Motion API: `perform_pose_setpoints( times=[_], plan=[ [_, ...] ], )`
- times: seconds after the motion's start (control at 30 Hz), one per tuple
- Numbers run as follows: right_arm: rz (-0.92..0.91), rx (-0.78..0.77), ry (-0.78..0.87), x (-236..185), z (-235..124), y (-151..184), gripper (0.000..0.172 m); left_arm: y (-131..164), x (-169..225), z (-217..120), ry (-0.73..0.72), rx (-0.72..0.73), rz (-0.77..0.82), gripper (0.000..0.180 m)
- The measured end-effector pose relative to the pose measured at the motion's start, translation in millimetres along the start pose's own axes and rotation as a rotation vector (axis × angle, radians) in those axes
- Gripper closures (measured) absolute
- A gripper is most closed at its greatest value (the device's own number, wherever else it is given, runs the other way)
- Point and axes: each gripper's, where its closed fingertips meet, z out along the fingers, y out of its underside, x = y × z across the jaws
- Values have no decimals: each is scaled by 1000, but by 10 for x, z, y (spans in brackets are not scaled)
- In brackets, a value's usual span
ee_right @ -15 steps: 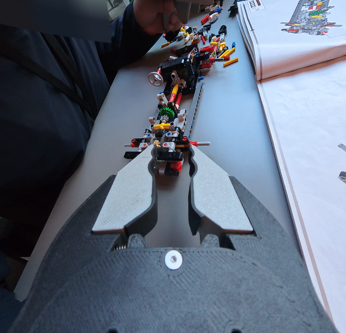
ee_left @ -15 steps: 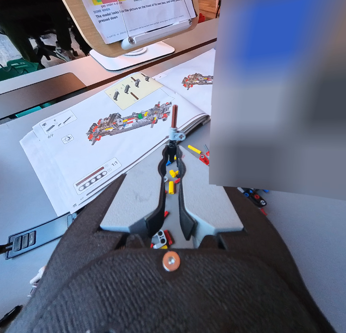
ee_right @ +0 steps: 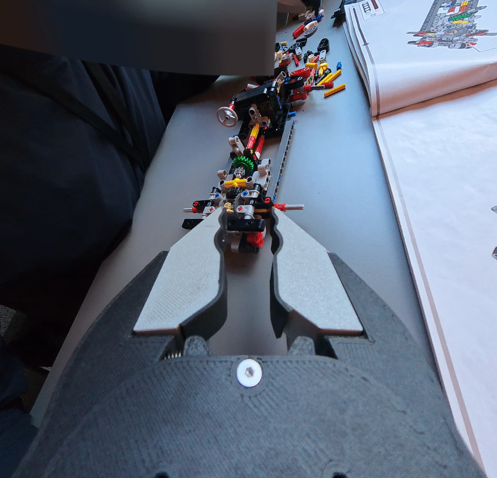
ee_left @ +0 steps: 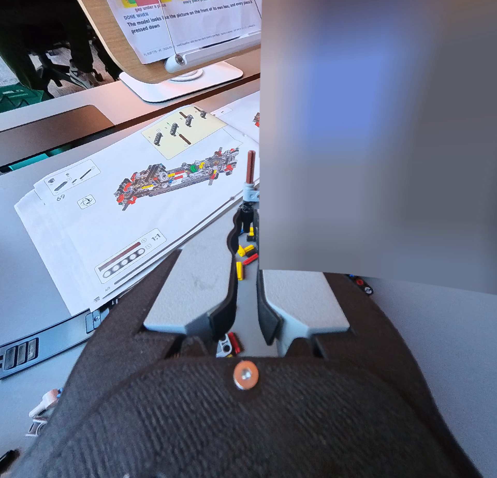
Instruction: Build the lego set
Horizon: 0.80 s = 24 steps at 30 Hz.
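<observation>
My left gripper [ee_left: 246, 217] is shut on a small sub-assembly and holds it upright above the grey table [ee_left: 430, 330]. The sub-assembly is a black piece [ee_left: 246, 215] at the fingertips, a light grey connector [ee_left: 250, 194] on it and a brown axle [ee_left: 250, 166] standing out of that. Its right fingertip is hidden by a blurred patch. My right gripper [ee_right: 247, 217] is closed around the near end of a long brick-built chassis model [ee_right: 242, 175], which lies on the table [ee_right: 336, 196]. Its fingertips [ee_right: 222, 217] touch the model's sides by a black beam [ee_right: 246, 224].
An open instruction booklet lies left of the left gripper [ee_left: 121, 196] and right of the model [ee_right: 430, 62]. A pile of loose small parts [ee_right: 309, 64] lies beyond the model, and some lie under the left gripper [ee_left: 244, 252]. A document stand [ee_left: 188, 80] stands behind. A person's dark clothing [ee_right: 67, 169] borders the table edge.
</observation>
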Motion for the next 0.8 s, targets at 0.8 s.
perform_pose_setpoints(
  times=[0.8],
  plan=[
    [-66, 324, 324, -160, -22, -701, 136, -270, 764, 155, -67, 60, 422, 175]
  ],
)
